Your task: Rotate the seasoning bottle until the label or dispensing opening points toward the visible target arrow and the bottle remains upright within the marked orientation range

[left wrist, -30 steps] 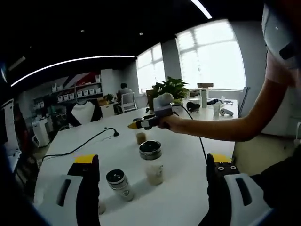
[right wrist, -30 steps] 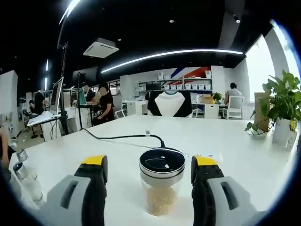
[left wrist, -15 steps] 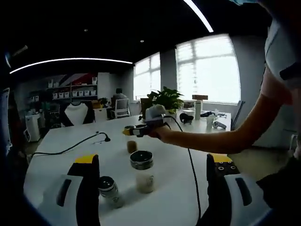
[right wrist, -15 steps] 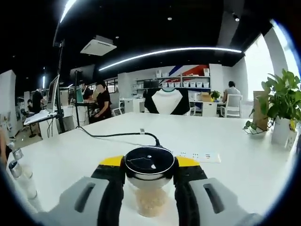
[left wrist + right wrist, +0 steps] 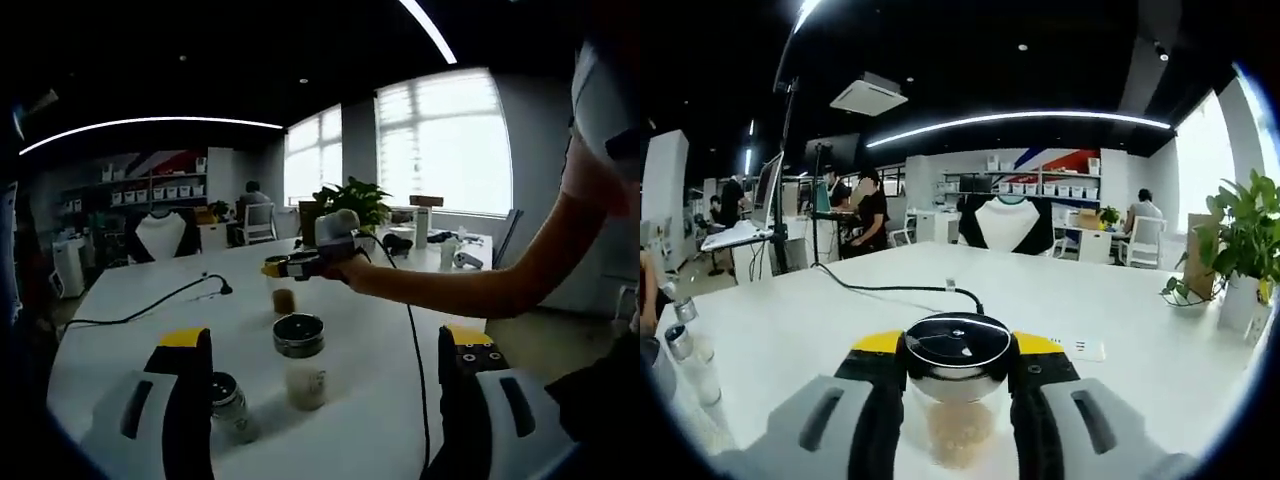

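R claw (image 5: 958,372) clamped on seasoning bottle (image 5: 958,385), upright; L claw (image 5: 325,365) spread

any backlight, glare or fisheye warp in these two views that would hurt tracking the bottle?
Left gripper view: bright window blows out, the table and bottles sit dim, and the near small bottle is soft. Right gripper view: evenly lit, the clamped bottle is sharp, its lid shows a mild sheen, and the ceiling light strip bows from fisheye.
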A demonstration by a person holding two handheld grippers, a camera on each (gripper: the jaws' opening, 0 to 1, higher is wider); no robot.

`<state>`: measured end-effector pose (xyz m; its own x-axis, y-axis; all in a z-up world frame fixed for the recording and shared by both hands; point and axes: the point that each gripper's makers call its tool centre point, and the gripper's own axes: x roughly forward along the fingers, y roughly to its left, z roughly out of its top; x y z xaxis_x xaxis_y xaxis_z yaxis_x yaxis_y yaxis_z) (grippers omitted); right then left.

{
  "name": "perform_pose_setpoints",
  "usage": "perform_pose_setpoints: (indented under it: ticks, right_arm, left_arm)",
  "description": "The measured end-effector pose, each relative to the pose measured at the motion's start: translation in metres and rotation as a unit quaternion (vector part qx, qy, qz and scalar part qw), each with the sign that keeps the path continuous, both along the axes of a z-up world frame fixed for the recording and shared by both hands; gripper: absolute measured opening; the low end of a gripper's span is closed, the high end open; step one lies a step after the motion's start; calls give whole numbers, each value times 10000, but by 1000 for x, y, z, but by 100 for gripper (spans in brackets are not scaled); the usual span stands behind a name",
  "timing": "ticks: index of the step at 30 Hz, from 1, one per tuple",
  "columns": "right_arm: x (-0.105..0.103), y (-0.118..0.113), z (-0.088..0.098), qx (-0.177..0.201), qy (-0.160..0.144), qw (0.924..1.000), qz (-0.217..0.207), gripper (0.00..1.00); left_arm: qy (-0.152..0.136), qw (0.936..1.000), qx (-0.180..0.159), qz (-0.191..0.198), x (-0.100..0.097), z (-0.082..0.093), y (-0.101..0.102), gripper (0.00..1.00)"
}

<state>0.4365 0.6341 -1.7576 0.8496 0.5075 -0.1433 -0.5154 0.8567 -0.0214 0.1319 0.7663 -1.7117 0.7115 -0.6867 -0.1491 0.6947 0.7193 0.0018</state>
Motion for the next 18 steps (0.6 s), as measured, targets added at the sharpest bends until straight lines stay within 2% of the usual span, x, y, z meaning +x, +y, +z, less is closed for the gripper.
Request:
perform_pose_setpoints:
  ticks: [4,7,12,13,18]
  right_arm:
    - [-14,-7,14,2,-168,9999,7,37]
    - [-20,-14,24,-169,-344,9993,-23,37]
    - [-33,-23,31,65,-327,9994,-25,37]
    - [-43,-25,35,52,-356,9993,-54,37]
    - [-60,-33,39,1,-414,9991,-104,37]
  left_arm:
    - [38,10000,38,6,-1,-3,-1,98]
    - [26,9999,82,110,1,-5,2,98]
    - [-1,9998,-5,184,2,-1,2,98]
    - [-16,9998,40,204,1,-1,1,98]
    - [-54,9997,7,244,-3,2,0,98]
